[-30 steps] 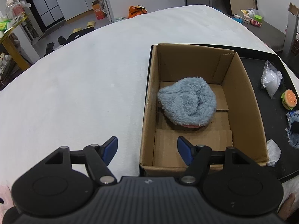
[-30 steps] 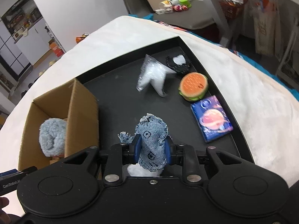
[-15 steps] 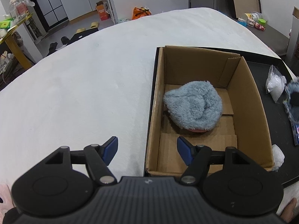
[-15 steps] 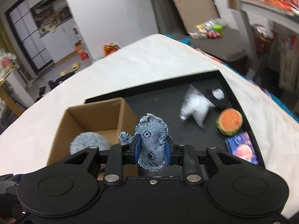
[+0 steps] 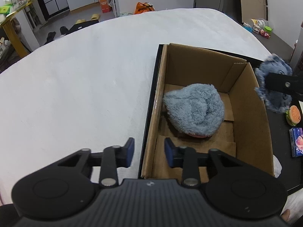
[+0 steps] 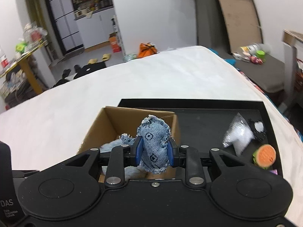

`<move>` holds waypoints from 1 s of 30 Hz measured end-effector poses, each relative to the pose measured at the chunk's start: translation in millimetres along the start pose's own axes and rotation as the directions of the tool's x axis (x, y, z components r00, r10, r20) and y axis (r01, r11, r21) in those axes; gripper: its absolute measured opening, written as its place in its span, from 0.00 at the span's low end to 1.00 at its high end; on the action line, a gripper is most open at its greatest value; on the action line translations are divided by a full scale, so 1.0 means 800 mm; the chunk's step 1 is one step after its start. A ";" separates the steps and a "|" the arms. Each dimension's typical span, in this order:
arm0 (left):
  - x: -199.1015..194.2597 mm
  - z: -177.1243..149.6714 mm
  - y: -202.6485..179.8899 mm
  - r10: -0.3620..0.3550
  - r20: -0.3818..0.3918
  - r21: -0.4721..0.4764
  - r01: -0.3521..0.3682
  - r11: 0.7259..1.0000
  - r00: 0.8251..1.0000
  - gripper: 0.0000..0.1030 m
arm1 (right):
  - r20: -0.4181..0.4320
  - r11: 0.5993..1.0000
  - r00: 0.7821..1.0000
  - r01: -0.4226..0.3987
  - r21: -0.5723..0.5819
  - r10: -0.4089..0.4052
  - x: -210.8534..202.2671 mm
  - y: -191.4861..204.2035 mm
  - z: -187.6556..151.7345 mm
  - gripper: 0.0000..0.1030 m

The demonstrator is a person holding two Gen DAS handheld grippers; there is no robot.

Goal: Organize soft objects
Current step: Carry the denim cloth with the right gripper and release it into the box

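My right gripper is shut on a denim stuffed toy and holds it in the air above the right wall of the open cardboard box. The toy also shows in the left wrist view, over the box's right edge. A fluffy blue plush lies inside the box. My left gripper is open and empty, its fingers straddling the box's near left wall.
The box stands on a black tray on a white bed. On the tray lie a burger toy, a clear bag of white filling, a black-and-white piece and a blue packet.
My right gripper has lifted the denim toy off the tray and carried it left toward the box. The left gripper has shifted right, over the box's left wall.
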State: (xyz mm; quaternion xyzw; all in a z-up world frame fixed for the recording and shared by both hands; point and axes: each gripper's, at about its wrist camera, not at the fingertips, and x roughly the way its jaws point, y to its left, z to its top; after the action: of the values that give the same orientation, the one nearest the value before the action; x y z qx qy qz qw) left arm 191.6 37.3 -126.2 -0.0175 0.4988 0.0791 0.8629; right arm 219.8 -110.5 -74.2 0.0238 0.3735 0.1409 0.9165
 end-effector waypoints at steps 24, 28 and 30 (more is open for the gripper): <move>0.012 0.002 0.017 -0.057 -0.015 -0.041 0.057 0.998 0.998 0.13 | -0.055 0.989 0.995 0.079 -0.125 -0.087 0.031 0.020 0.008 0.56; 0.010 0.003 0.017 -0.059 -0.013 -0.037 0.059 0.998 0.998 0.13 | -0.061 0.989 0.994 0.081 -0.128 -0.089 0.022 0.016 0.004 0.64; 0.010 0.003 0.016 -0.061 -0.015 -0.031 0.061 0.998 0.998 0.13 | -0.064 0.989 0.993 0.089 -0.120 -0.097 0.016 0.010 0.000 0.67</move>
State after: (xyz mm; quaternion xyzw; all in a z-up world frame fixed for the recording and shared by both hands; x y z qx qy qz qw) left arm 195.8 51.3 -131.1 -0.0467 0.5035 0.0603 0.8606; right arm 227.0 -99.3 -81.6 -0.0521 0.3970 0.1203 0.9084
